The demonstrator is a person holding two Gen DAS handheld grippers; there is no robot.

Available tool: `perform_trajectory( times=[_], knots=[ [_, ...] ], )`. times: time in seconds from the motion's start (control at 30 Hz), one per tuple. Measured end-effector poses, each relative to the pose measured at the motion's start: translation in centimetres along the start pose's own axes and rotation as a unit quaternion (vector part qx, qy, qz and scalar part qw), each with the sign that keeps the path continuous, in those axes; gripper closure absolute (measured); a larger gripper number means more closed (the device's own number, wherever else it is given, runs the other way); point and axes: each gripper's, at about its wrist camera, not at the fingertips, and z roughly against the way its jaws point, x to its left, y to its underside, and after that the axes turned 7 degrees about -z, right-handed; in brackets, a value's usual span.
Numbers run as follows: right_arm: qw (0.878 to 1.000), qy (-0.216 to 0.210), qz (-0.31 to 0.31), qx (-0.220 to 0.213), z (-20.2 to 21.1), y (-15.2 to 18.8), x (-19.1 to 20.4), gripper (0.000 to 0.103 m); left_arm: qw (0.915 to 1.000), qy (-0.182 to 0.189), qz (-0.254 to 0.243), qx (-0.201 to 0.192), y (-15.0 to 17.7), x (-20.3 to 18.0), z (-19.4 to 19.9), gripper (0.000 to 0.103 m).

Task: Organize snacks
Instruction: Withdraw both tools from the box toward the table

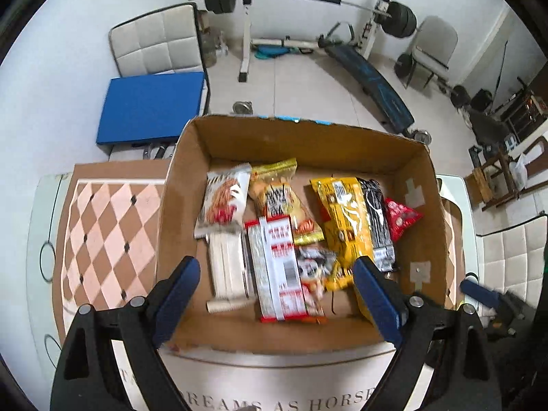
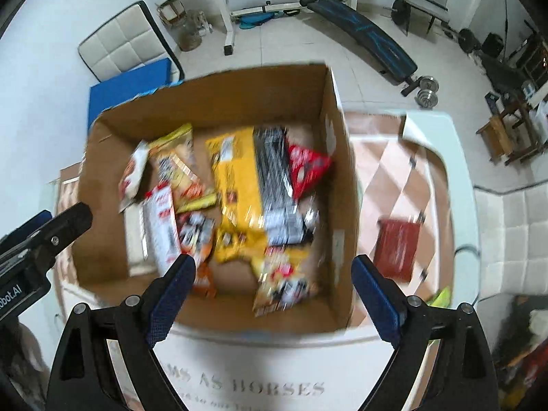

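Many snacks (image 1: pixel 291 239) already lie in our cardboard box (image 1: pixel 342 137). Both the left hand-held gripper (image 1: pixel 277 294) and right hand-held gripper (image 2: pixel 274 294) are wide and empty. Next, we think, comes the red packet (image 2: pixel 397 248) beside the box on the surface (image 2: pixel 428 157).

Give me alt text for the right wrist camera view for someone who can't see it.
An open hand-held gripper hovers empty over a cardboard box of snack packets, including a big yellow bag and a small red packet. A dark red packet lies on the table outside the box, to its right.
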Motion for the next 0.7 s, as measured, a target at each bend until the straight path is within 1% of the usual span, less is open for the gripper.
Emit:
perform_trajectory(
  times=[0.1,0.17,0.27,0.33,0.4,0.5,0.53,0.63,0.7],
  knots=[
    [1.0,-0.02,-0.017,0.008,0.3,2.3,-1.1,0.009,0.9999,-0.002,0.012,-0.004,2.2,-0.6,0.6,0.011],
    [0.999,-0.029,-0.038,0.006,0.6,3.6,-2.8,0.009,0.9998,0.001,0.02,-0.002,3.3,-1.2,0.7,0.011],
    [0.995,-0.027,-0.092,0.0,1.3,4.3,-6.9,0.009,0.9997,0.005,0.023,0.007,4.8,-2.2,0.3,0.011],
    [0.991,-0.024,-0.132,0.005,1.0,4.8,-10.4,0.009,0.9996,0.009,0.023,0.016,5.7,-3.0,-0.3,0.011],
    [0.987,0.0,-0.16,0.014,0.2,5.2,-14.1,0.009,0.9992,0.014,0.023,0.029,6.6,-3.9,-1.1,0.011],
    [0.984,0.038,-0.169,0.04,-1.6,5.4,-18.2,0.009,0.9989,0.013,0.015,0.042,7.7,-5.3,-2.2,0.011],
    [0.983,0.059,-0.164,0.053,-2.6,5.4,-19.7,0.009,0.9989,0.01,0.01,0.046,8.0,-5.8,-2.5,0.011],
    [0.982,0.102,-0.138,0.076,-4.7,5.7,-21.7,0.009,0.9985,0.003,-0.004,0.055,8.9,-7.3,-3.6,0.011],
    [0.981,0.12,-0.124,0.088,-6.1,5.7,-22.6,0.009,0.9982,-0.001,-0.009,0.059,9.4,-8.0,-4.1,0.011]
  ],
)
